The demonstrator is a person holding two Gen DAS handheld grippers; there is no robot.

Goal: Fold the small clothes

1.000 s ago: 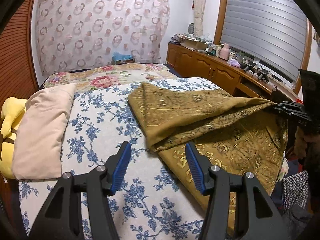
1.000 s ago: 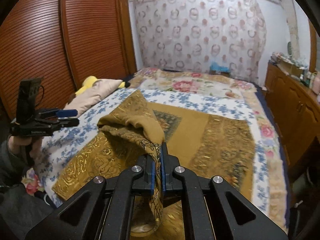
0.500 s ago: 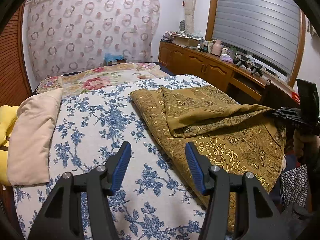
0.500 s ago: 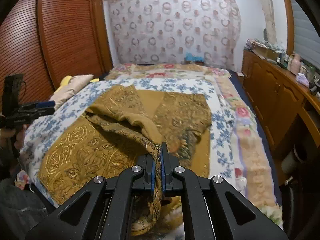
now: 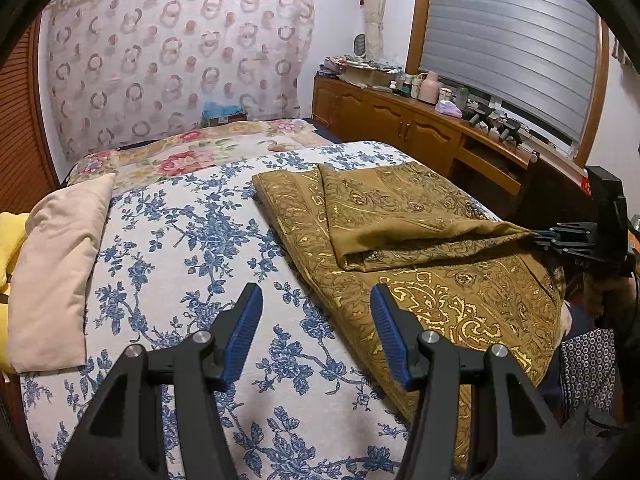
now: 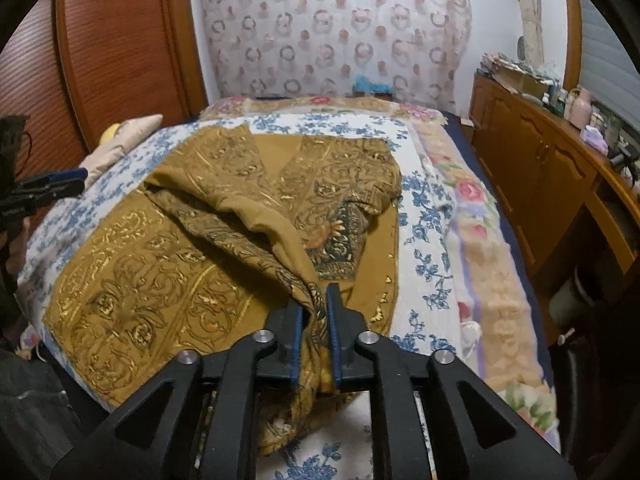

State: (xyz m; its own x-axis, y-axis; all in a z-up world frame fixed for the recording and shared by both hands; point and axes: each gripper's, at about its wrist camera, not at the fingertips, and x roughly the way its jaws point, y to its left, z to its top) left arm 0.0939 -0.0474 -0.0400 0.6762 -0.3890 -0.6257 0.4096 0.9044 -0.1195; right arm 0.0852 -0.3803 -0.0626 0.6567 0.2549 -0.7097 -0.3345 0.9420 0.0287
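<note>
A mustard-gold patterned cloth [image 5: 420,248] lies on the bed, folded over on itself; it also shows in the right wrist view [image 6: 192,248]. My right gripper [image 6: 314,304] is shut on a bunched corner of the cloth near the bed's front edge, the jaws slightly parted around the fabric. In the left wrist view the right gripper [image 5: 540,236] pinches the fold's tip at the right. My left gripper [image 5: 316,312] is open and empty above the floral sheet, left of the cloth. It appears at the far left of the right wrist view [image 6: 52,184].
The bed has a blue floral sheet [image 5: 192,248] and a beige pillow [image 5: 56,264] beside a yellow plush [image 5: 10,236]. A wooden cabinet [image 5: 400,128] with clutter runs along the right wall. A wooden wardrobe [image 6: 116,52] stands at the left.
My right gripper has pulled the cloth's corner over and toward the bed's near edge, laying the fold flatter. Its jaws have parted slightly around the fabric. The left gripper stays open.
</note>
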